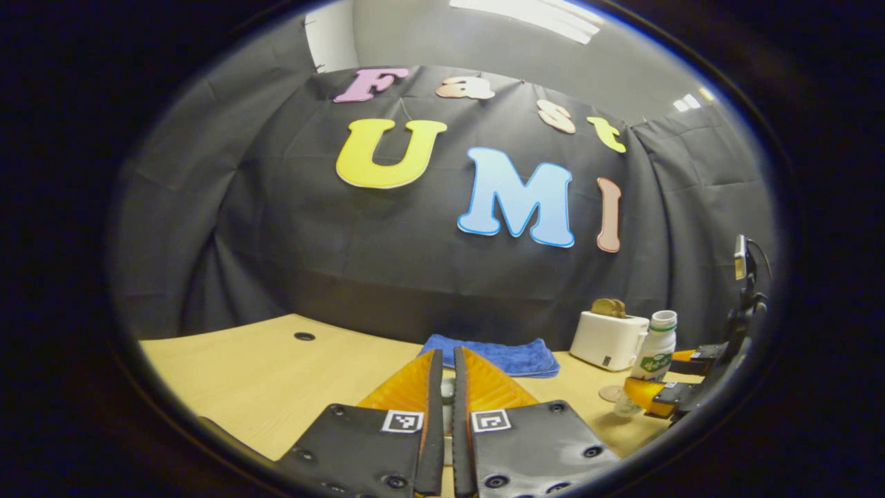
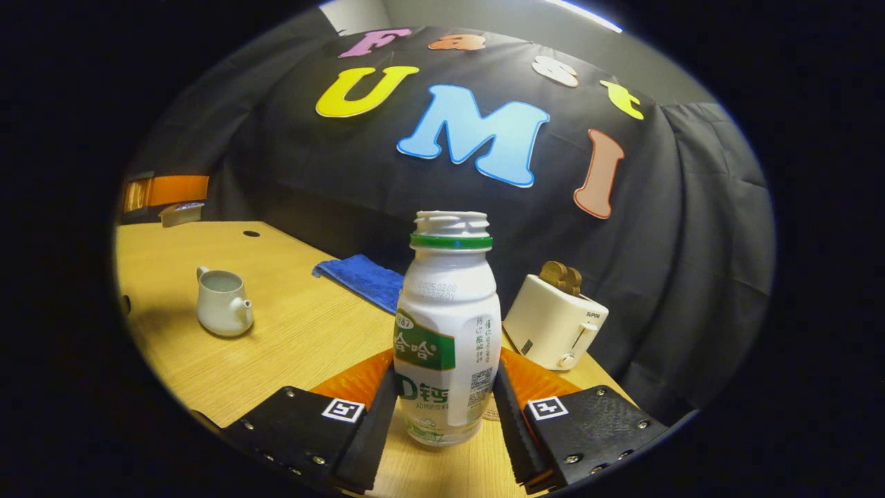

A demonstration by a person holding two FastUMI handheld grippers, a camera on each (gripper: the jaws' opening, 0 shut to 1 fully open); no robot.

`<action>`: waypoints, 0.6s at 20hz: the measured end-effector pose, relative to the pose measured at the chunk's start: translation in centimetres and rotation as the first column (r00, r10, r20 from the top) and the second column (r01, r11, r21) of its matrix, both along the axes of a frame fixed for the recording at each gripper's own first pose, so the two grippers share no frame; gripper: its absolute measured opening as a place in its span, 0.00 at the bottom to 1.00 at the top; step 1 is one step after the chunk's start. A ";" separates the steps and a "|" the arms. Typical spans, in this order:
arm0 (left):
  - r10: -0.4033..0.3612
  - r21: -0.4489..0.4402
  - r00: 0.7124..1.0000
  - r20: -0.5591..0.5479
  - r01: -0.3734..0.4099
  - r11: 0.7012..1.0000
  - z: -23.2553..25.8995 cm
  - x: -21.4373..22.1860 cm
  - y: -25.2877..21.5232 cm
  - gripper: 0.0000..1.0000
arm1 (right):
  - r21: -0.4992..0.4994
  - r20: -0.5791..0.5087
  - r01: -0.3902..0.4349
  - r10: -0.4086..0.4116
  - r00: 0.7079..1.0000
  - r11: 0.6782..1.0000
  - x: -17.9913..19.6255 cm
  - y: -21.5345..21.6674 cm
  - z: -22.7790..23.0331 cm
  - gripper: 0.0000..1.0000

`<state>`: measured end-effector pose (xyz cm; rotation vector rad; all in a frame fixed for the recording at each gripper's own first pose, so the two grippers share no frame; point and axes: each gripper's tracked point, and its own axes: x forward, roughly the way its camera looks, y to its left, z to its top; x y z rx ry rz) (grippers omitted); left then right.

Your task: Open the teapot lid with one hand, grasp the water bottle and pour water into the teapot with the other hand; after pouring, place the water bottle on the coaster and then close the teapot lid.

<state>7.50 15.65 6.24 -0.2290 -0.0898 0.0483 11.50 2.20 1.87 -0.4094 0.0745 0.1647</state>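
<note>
Right gripper (image 2: 446, 408) jaws flank the water bottle (image 2: 447, 332); left gripper (image 1: 447, 394) jaws pinch something small, unidentifiable.

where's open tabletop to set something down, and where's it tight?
Free: the wide bare stretch of table between the teapot and the water bottle, bordered at the back by the blue towel. Also the near-left expanse by the cable hole. Crowded: the right end, where toaster, bottle and right tool bunch together.
</note>
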 end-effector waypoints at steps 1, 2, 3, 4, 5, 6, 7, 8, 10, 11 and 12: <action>0.004 -0.015 1.000 0.000 -0.004 1.000 0.0 -0.8 0.6 0.16 | -0.032 0.003 -0.007 0.007 1.000 0.999 0.0 0.6 -0.1 0.71; 0.022 -0.021 1.000 0.001 -0.022 1.000 0.2 -1.5 1.5 0.15 | -0.061 0.006 -0.017 0.017 1.000 0.998 0.1 1.3 -0.1 0.71; 0.038 -0.029 0.999 0.005 -0.038 0.999 0.2 -2.2 2.4 0.11 | -0.089 0.003 -0.027 0.027 1.000 0.996 0.1 2.0 -0.3 0.71; 0.049 -0.047 0.999 0.013 -0.048 0.998 0.4 -3.0 3.1 0.15 | -0.112 0.001 -0.040 0.040 0.999 0.993 0.0 2.8 -0.5 0.71; 0.045 -0.055 0.999 0.015 -0.044 0.998 0.7 -3.6 3.3 0.11 | -0.134 0.000 -0.049 0.050 0.999 0.990 0.1 3.5 -0.6 0.71; 0.056 -0.046 0.998 0.013 -0.056 0.997 1.0 -4.2 3.9 0.15 | -0.160 0.004 -0.049 0.051 0.999 0.986 0.2 4.1 -0.6 0.71; 0.078 -0.044 0.997 0.016 -0.077 0.996 1.0 -4.4 4.5 0.11 | -0.186 0.007 -0.052 0.054 0.999 0.981 0.3 4.7 -0.7 0.71; 0.089 -0.053 0.996 0.020 -0.088 0.995 1.4 -4.8 5.0 0.15 | -0.223 0.008 -0.048 0.051 0.999 0.974 0.5 5.2 -0.9 0.71; 0.085 -0.061 0.996 0.010 -0.084 0.995 1.5 -5.5 4.7 0.11 | -0.304 0.015 -0.042 0.048 0.999 0.952 0.9 6.1 -1.1 0.71; 0.080 -0.058 0.997 0.007 -0.079 0.995 1.4 -5.7 4.4 0.11 | -0.345 0.025 -0.039 0.051 0.998 0.938 1.2 6.5 -1.2 0.71; 0.076 -0.058 0.997 0.004 -0.076 0.995 1.3 -6.0 4.2 0.12 | -0.380 0.036 -0.036 0.054 0.998 0.924 1.4 6.9 -1.2 0.71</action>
